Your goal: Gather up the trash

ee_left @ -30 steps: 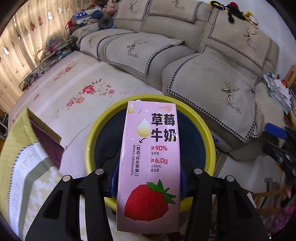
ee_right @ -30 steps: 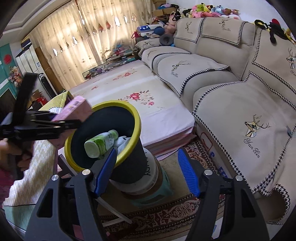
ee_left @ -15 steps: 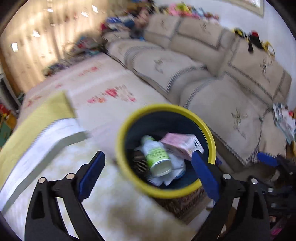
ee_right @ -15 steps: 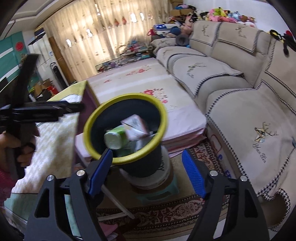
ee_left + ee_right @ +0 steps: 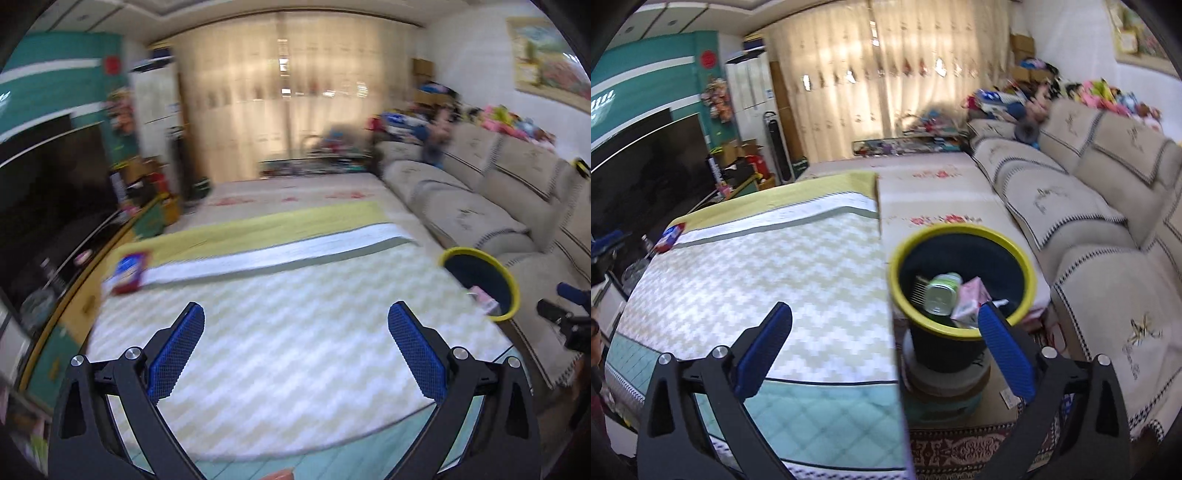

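Both tools stand with their blue pads spread wide and nothing between them; each has just been opening. The left tool [image 5: 295, 317] hangs over the bench [image 5: 295, 332], which carries a cloth in a pale yellow-and-white zigzag weave with a plain yellow band along its far edge. At about ten o'clock from that tool, near the far left corner of the bench, lies a red-and-blue snack packet [image 5: 127, 271], blurred so its print cannot be read. At about three o'clock, just beyond the bench's right edge, stands the trash bin [image 5: 511, 284], dark with a yellow rim, and a pink carton [image 5: 484, 300] shows inside it. The right tool [image 5: 884, 314] hovers at the bench's right side, its right pad crossing in front of the bin's near rim. In this view the bin sits at about two o'clock from the tool, raised on a round stack of tubs beside the bench, and it holds the pink carton tipped on its side, a pale green bottle [image 5: 942, 291] leaning against it, and a comb [image 5: 918, 293] at the bottle's left. A beige sofa [image 5: 1089, 206] runs along the right from one to four o'clock.
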